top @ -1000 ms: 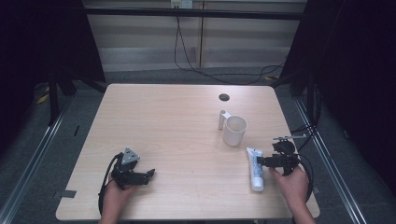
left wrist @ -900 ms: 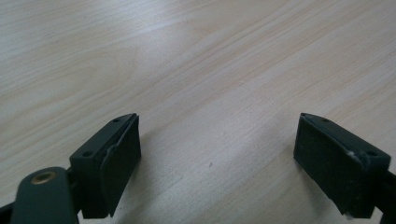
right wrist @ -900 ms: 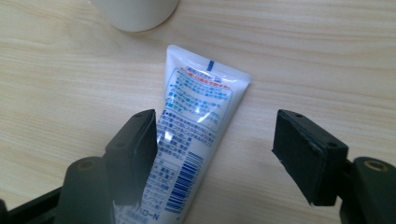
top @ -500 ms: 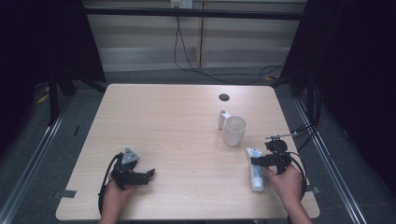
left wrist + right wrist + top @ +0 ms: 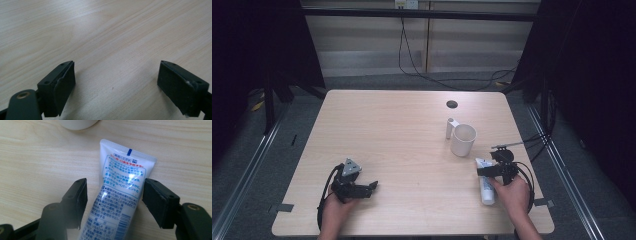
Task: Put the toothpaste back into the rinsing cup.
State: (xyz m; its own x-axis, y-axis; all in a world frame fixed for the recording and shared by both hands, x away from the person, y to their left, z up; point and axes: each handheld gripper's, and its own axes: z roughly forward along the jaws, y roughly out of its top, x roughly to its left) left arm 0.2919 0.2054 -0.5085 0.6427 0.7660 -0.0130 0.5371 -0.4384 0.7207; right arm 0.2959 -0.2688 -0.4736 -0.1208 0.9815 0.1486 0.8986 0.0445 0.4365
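A white toothpaste tube (image 5: 486, 192) with blue print lies on the wooden table (image 5: 387, 130) near the front right, its flat crimped end toward a white mug (image 5: 463, 140). My right gripper (image 5: 484, 172) is low over it. In the right gripper view the tube (image 5: 120, 195) lies between the two jaws of this gripper (image 5: 115, 186). The jaws have just been closing and stand close to the tube's sides, with a narrow gap still showing at the left pad. My left gripper (image 5: 371, 187) rests at the front left, open, with only bare table between its jaws (image 5: 117, 67).
A small white upright piece (image 5: 450, 128) stands against the mug's far left side. A dark round spot (image 5: 452, 104) marks the table farther back. The mug's base (image 5: 77, 123) is just beyond the tube's end. Cables trail off the table's right edge.
My right gripper has shifted left over the toothpaste tube, so its jaws now straddle it, and they have narrowed. The left gripper has stayed put.
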